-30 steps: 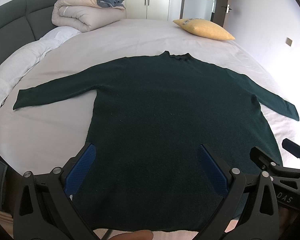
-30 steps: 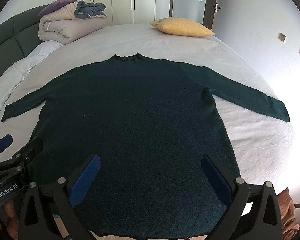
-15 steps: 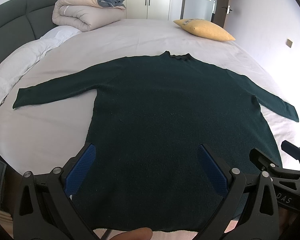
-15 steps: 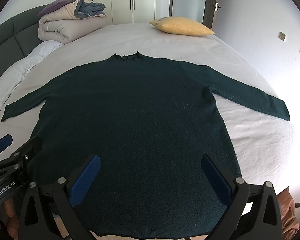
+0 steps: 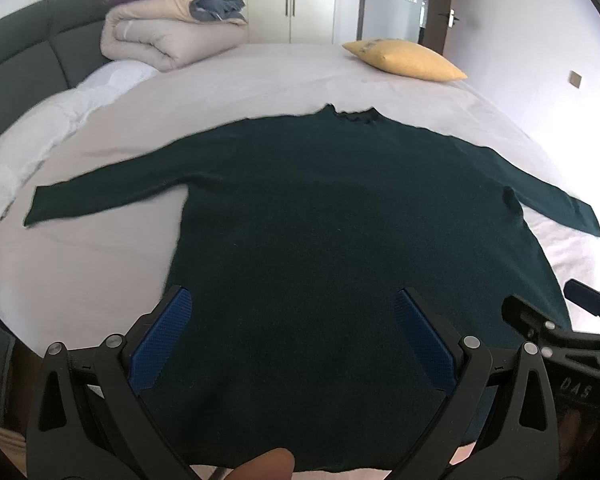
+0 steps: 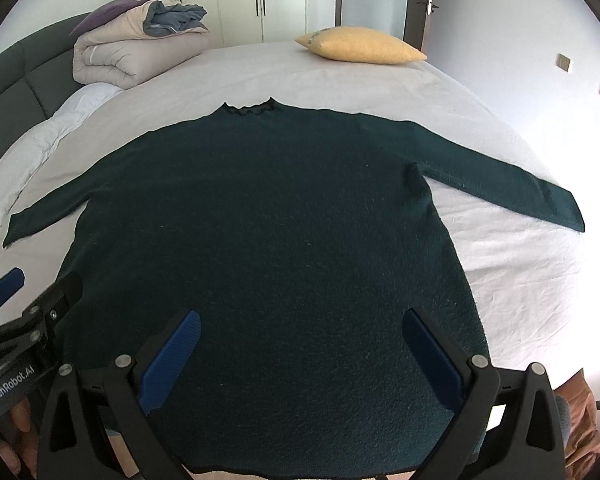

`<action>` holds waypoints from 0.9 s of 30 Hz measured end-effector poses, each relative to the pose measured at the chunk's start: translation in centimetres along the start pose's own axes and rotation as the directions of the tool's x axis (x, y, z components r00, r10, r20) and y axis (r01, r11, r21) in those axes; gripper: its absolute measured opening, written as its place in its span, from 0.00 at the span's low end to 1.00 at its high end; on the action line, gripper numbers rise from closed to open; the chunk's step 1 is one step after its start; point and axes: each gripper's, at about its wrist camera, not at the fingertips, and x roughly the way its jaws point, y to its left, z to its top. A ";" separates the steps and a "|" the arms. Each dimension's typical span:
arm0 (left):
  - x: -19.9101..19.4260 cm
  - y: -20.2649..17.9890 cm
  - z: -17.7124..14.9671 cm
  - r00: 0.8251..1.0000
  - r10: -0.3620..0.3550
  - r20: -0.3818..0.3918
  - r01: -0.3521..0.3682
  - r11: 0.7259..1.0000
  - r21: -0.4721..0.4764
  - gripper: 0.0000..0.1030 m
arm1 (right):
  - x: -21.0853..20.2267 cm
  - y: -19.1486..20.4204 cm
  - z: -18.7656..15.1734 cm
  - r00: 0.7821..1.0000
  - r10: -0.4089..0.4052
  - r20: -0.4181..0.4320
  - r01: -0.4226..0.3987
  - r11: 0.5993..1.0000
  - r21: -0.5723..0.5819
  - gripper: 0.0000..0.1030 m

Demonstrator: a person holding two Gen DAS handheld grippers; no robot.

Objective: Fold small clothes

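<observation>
The left gripper (image 5: 292,332) and the right gripper (image 6: 300,344) are both held with jaws spread wide, nothing grasped, above the lower part of a dark green sweater (image 6: 260,240). The sweater is laid flat on a pale bed (image 6: 520,280), sleeves stretched outward, collar away from the grippers. A yellow pillow (image 6: 360,46) and a folded duvet (image 6: 132,56) are seen at the far side

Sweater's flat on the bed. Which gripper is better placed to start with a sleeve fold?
Probably the right hand-held gripper: it is open over the sweater hem, and the right sleeve looks closer.
</observation>
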 end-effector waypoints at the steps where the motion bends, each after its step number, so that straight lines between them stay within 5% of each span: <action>1: 0.4 0.2 0.1 1.000 -0.017 -0.018 0.017 1.000 -0.009 1.00 | -0.1 -0.4 -0.1 1.000 0.008 0.006 -0.008 1.000 0.011 1.00; 5: 2.3 1.4 0.7 0.988 -0.122 -0.092 0.113 0.990 -0.089 1.00 | -0.5 -4.2 0.9 0.998 0.050 0.048 -0.054 0.994 0.096 1.00; 9: 4.2 2.2 1.3 0.970 -0.213 -0.119 0.193 0.969 -0.157 1.00 | 0.0 -12.0 1.9 0.995 0.070 0.068 -0.086 0.957 0.277 1.00; 12: 5.2 1.8 1.8 0.972 -0.208 -0.108 0.190 0.969 -0.159 1.00 | 0.7 -20.2 1.9 0.993 0.086 0.082 -0.115 0.874 0.471 1.00; 18: 8.0 0.6 2.5 0.964 -0.170 -0.204 0.144 0.980 -0.136 1.00 | 1.4 -34.7 0.3 0.988 0.031 0.150 -0.130 0.690 0.712 0.92; 21: 8.9 0.5 2.9 0.965 -0.162 -0.205 0.133 0.980 -0.146 1.00 | 1.9 -38.3 -0.7 0.986 0.044 0.162 -0.154 0.625 0.765 0.91; 27: 10.1 0.7 4.0 0.947 -0.251 -0.198 0.209 0.955 -0.210 1.00 | 3.7 -41.9 -1.1 0.978 0.077 0.194 -0.204 0.556 0.806 0.91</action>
